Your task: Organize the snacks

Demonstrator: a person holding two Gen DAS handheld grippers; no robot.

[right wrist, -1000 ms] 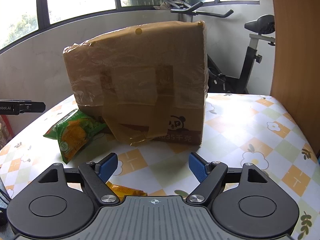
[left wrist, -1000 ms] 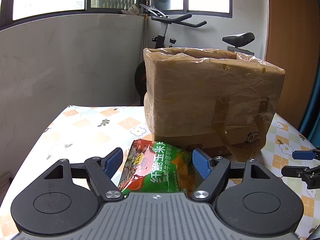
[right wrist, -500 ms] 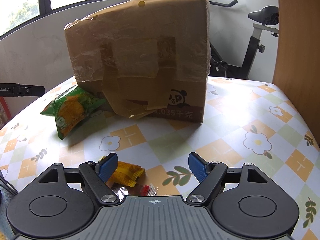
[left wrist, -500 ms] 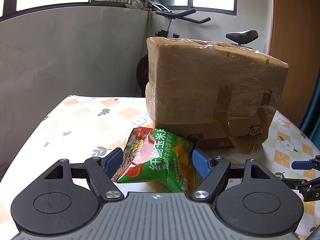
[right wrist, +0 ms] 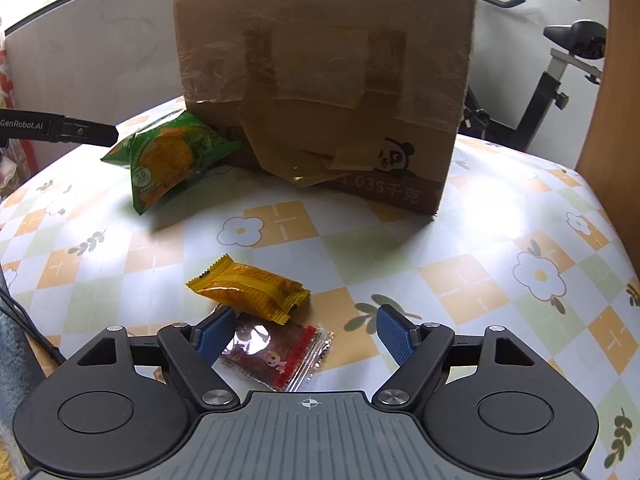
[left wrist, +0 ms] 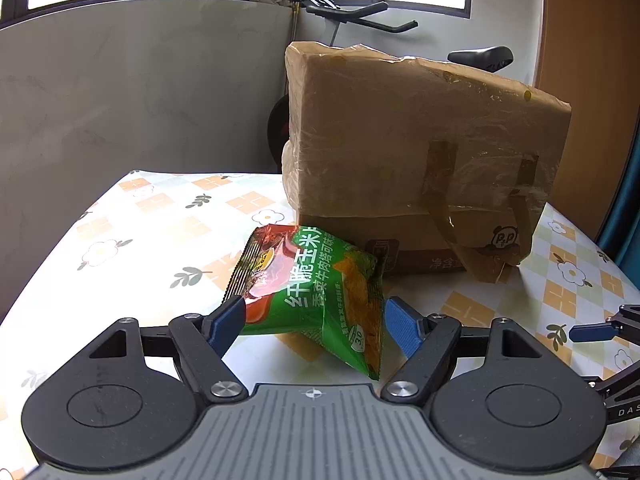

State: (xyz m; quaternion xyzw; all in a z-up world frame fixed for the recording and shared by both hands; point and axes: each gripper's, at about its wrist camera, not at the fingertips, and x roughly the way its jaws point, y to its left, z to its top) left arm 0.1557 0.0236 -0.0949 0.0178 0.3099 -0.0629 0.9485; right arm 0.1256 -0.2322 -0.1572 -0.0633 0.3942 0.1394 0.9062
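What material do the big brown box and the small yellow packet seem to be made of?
Big brown box: probably cardboard, matte brown, wrapped in glossy clear tape or film that wrinkles and shines. Small yellow packet: probably thin plastic or foil film, glossy, with crimped, zigzag-cut ends.

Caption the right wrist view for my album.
Open jaws above a yellow snack packet and a clear red one, cardboard box behind.
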